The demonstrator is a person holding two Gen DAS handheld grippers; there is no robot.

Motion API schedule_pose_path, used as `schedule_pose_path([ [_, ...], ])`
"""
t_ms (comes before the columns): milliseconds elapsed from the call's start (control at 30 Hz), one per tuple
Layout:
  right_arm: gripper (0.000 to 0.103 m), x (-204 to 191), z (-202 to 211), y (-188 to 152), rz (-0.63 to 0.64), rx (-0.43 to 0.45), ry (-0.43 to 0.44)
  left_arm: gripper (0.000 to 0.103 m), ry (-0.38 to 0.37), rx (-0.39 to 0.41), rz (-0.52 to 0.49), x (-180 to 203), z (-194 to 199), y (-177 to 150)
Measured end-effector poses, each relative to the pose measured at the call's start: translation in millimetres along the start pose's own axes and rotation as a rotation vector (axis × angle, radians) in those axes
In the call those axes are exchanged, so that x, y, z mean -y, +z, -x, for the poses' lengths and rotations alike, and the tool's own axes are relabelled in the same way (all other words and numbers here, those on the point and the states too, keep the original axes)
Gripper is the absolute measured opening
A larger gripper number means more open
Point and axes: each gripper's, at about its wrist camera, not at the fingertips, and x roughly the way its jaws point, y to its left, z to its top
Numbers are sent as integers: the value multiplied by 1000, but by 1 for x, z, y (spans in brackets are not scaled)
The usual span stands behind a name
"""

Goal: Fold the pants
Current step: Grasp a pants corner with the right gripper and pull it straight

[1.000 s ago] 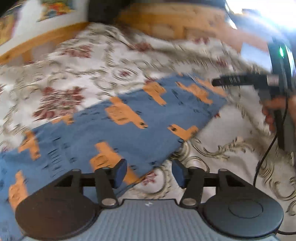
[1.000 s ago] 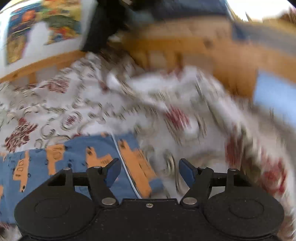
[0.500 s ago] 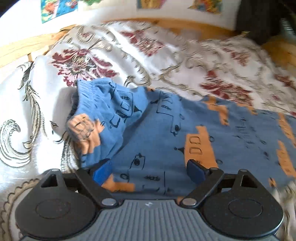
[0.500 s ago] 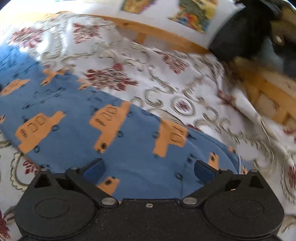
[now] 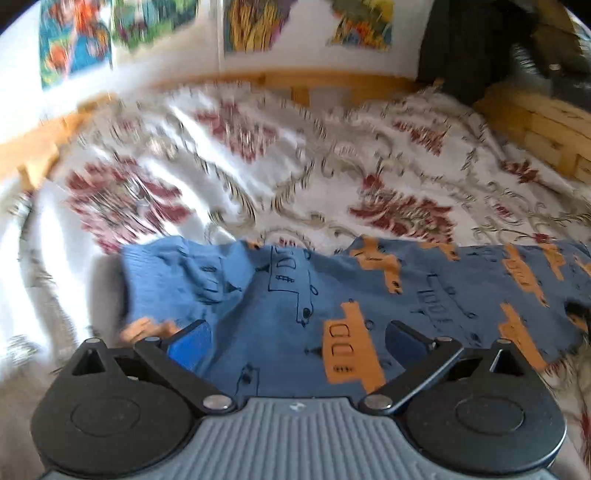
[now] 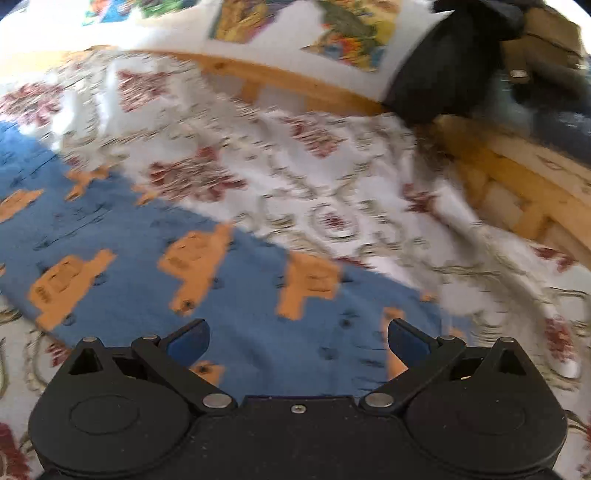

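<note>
Left wrist view. My left gripper (image 5: 297, 341) hovers low over the pants (image 5: 369, 295), its blue-padded fingers (image 5: 190, 343) spread wide apart with nothing between them. The pants, blue with orange truck prints, lie across the bedspread (image 5: 295, 166); their bunched, rumpled end sits at the left, just ahead of my left finger, and the flatter cloth runs off to the right edge of the view. The bedspread is white with dark red flowers and grey scrolls. Behind it runs the wooden bed frame (image 5: 332, 79), and above that a white wall with colourful pictures (image 5: 251, 26). A dark object (image 5: 458, 51) stands at the upper right corner of the bed; what it is I cannot tell. No container is visible.

Right wrist view. My right gripper (image 6: 297, 341) also has its fingers (image 6: 190, 341) held wide apart, empty, over the near edge of the pants (image 6: 147, 251). Here the cloth lies flat, spreading from the left edge of the view to just past my right finger, where it ends. Beyond lies the bedspread (image 6: 369, 206), blurred; then the bed frame (image 6: 280, 79), the pictures (image 6: 332, 29) and the dark object (image 6: 443, 74) at upper right.
</note>
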Motion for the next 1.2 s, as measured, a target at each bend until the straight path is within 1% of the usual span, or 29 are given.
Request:
schedule_pose_path([
  [33, 102, -3, -4, 0, 16, -24, 13, 103, 28, -36, 2, -3, -15, 3],
  [67, 102, -5, -7, -1, 25, -43, 16, 103, 84, -80, 1, -7, -26, 4],
  [100, 102, -3, -8, -1, 22, -44, 21, 102, 144, -123, -10, -12, -37, 4],
  [133, 102, -1, -8, 0, 18, -47, 25, 101, 137, -137, -35, -16, -38, 1],
  [200, 102, 7, -8, 5, 18, -62, -2, 101, 101, -115, -99, -13, -26, -6],
  [233, 102, 11, -7, 10, 19, -62, -10, 102, 102, -130, -141, -8, -20, -7],
  [267, 102, 14, -7, 15, 18, -48, 10, 102, 112, -135, -196, 0, -13, -7],
  [300, 102, 18, -9, 23, 18, -26, 58, 102, 113, -124, -233, 6, -7, -7],
  [333, 102, 18, -14, 32, 26, -7, 105, 103, 91, -94, -274, 13, 1, -4],
  [367, 102, 15, -21, 43, 42, 10, 154, 103, 53, -55, -302, 19, 8, 2],
  [400, 102, 10, -30, 57, 58, 18, 207, 103, 25, -24, -318, 22, 10, 9],
  [467, 102, -3, -55, 86, 53, 16, 354, 103, -16, 26, -336, 31, 7, 26],
  [533, 102, -8, -88, 118, 7, -28, 525, 103, -60, 40, -369, 39, -10, 41],
  [567, 102, -11, -103, 132, -15, -54, 596, 103, -80, 37, -400, 43, -20, 46],
  [633, 102, -17, -131, 157, -76, -91, 709, 103, -108, 13, -474, 52, -41, 52],
  [733, 102, -28, -177, 188, -210, -218, 898, 103, -188, -29, -580, 63, -66, 46],
  [800, 94, -38, -197, 198, -265, -288, 988, 103, -233, -61, -610, 65, -74, 39],
  [867, 72, -53, -206, 205, -244, -328, 1020, 103, -276, -89, -593, 64, -79, 33],
  [933, 63, -73, -208, 209, -152, -335, 1022, 103, -299, -93, -552, 58, -79, 26],
  [1000, 61, -90, -206, 208, -62, -339, 1031, 103, -311, -91, -514, 51, -78, 21],
  [1033, 56, -98, -204, 206, -25, -336, 1033, 103, -317, -92, -496, 49, -80, 20],
  [1067, 46, -104, -202, 206, 3, -330, 1029, 103, -325, -96, -476, 46, -80, 19],
  [1100, 39, -110, -199, 205, 33, -318, 1021, 103, -331, -101, -461, 43, -80, 18],
  [1133, 24, -115, -198, 205, 57, -304, 1013, 103, -339, -105, -442, 40, -82, 17],
  [1167, 11, -119, -195, 205, 85, -287, 1002, 103, -346, -108, -423, 38, -82, 17],
  [1200, 10, -122, -191, 205, 114, -268, 989, 103, -353, -109, -400, 35, -82, 16],
])
